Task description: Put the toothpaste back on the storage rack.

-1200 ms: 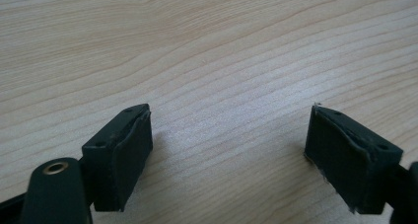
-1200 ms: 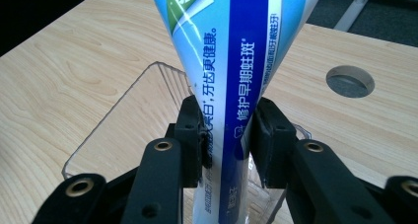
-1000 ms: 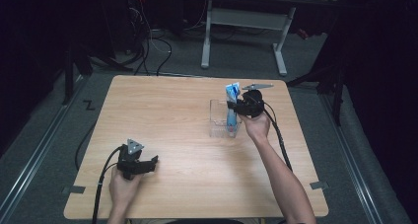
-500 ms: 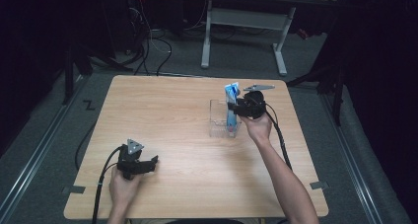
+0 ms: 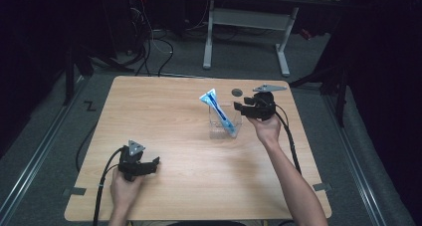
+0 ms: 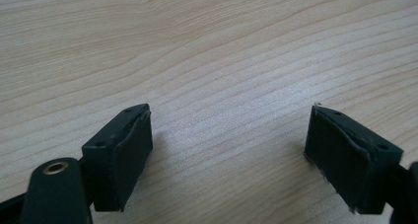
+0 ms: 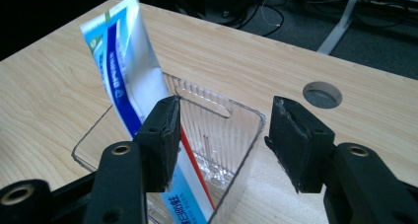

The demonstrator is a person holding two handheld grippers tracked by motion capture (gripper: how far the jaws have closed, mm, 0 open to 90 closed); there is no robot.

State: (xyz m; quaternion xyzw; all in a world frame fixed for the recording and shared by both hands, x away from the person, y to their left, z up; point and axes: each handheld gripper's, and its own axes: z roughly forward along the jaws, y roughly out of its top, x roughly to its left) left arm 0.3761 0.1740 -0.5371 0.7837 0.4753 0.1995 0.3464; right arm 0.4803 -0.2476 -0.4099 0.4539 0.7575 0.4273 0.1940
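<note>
A blue and white toothpaste tube (image 5: 218,110) leans inside a clear plastic box (image 5: 225,121) near the table's middle right; its flat end sticks up over the box's left side. In the right gripper view the tube (image 7: 133,81) stands in the clear box (image 7: 212,130) just beyond the jaws. My right gripper (image 5: 241,107) is open at the box's right edge, nothing between its pads. My left gripper (image 5: 152,163) rests low over bare wood at the front left, open and holding nothing (image 6: 226,140).
The wooden table (image 5: 164,116) has a round cable hole (image 5: 237,92) behind the box. Beyond the far edge are a desk frame (image 5: 246,22) and cables on the floor. Open wood lies between the two grippers.
My right gripper has drawn slightly back to the right of the box with its jaws open, and the tube stays leaning in the box. The left gripper has not moved.
</note>
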